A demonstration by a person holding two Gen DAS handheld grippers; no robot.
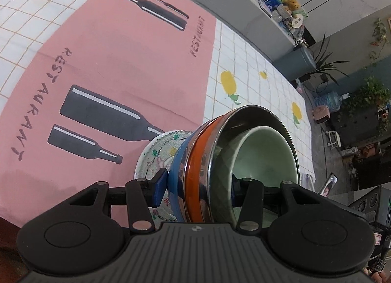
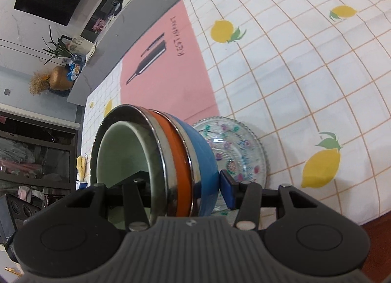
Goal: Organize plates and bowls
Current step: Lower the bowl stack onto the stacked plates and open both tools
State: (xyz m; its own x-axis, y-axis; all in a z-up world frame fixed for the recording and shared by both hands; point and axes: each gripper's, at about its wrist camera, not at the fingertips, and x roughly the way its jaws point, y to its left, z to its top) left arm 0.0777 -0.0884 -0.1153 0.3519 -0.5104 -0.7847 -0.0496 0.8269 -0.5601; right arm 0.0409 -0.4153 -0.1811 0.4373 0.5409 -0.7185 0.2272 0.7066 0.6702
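- Gripping from both sides, the left gripper (image 1: 195,191) and the right gripper (image 2: 185,189) each pinch the wall of a nested stack of bowls (image 1: 244,156), one finger inside and one outside.
- From outside inward the stack reads: a blue bowl (image 2: 202,158), an orange bowl (image 2: 177,156) with a shiny steel rim, then a pale green bowl (image 1: 264,156) in the middle.
- A clear glass plate (image 2: 244,151) with small painted flowers sits under the blue bowl; whether it rests on the table I cannot tell.
- Below lies a pink placemat (image 1: 136,63) printed with dark bottles and the word "RESTAURANT", twice in the left wrist view.
- The placemat lies on a white checked tablecloth (image 2: 293,75) with yellow lemons.
- The stack is over the placemat's edge, where pink meets white.
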